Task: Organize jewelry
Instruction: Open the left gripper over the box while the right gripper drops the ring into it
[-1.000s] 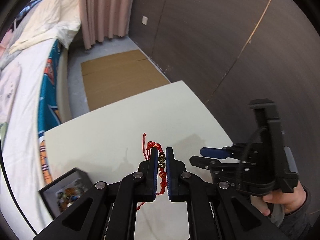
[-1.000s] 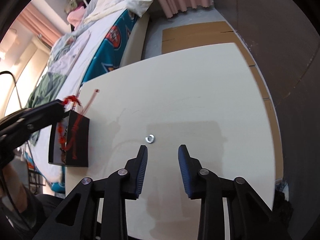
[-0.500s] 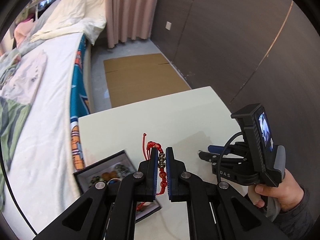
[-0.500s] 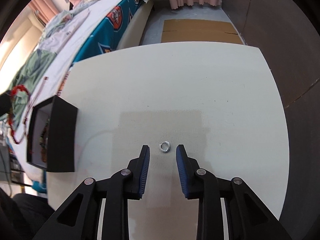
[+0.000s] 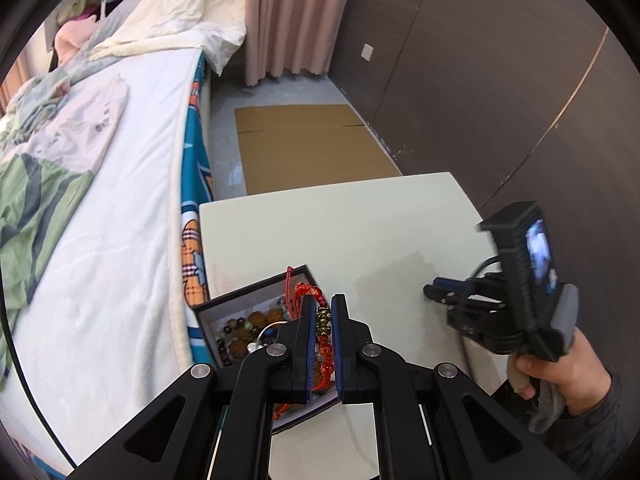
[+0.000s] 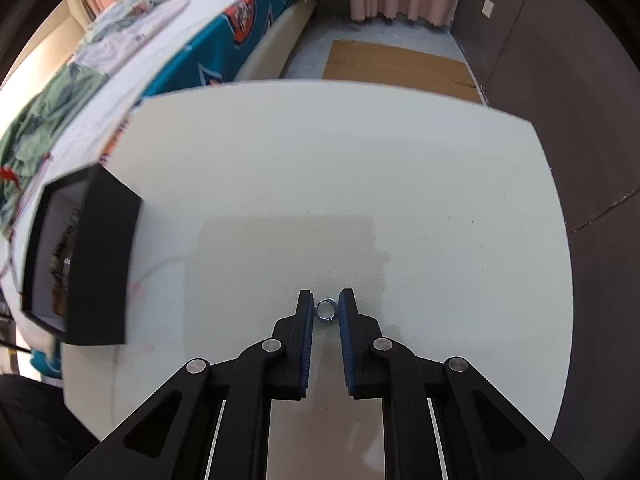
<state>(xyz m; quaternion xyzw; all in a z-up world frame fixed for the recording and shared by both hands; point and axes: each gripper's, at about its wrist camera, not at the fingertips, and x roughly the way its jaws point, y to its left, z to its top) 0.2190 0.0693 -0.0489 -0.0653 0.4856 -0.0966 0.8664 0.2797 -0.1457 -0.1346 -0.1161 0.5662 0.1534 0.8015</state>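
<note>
My left gripper [image 5: 323, 304] is shut on a red bead bracelet [image 5: 322, 322] with a gold charm and holds it above the open black jewelry box [image 5: 256, 312], which holds several beads. The box [image 6: 80, 260] also shows at the left in the right wrist view. My right gripper [image 6: 326, 298] is low on the white table [image 6: 360, 152], its jaws partly closed around a small silver ring [image 6: 325, 309] that lies between the fingertips. The fingers stand close beside the ring; contact is not clear. The right gripper [image 5: 444, 296] also shows at the right in the left wrist view.
A bed [image 5: 100, 200] with white and teal bedding runs along the table's left side. Flat cardboard [image 5: 308, 144] lies on the floor beyond the table. A dark wall [image 5: 520, 80] stands to the right.
My left gripper has carried the bracelet left, over the box. My right gripper has moved forward and narrowed, so the ring now lies between its fingertips.
</note>
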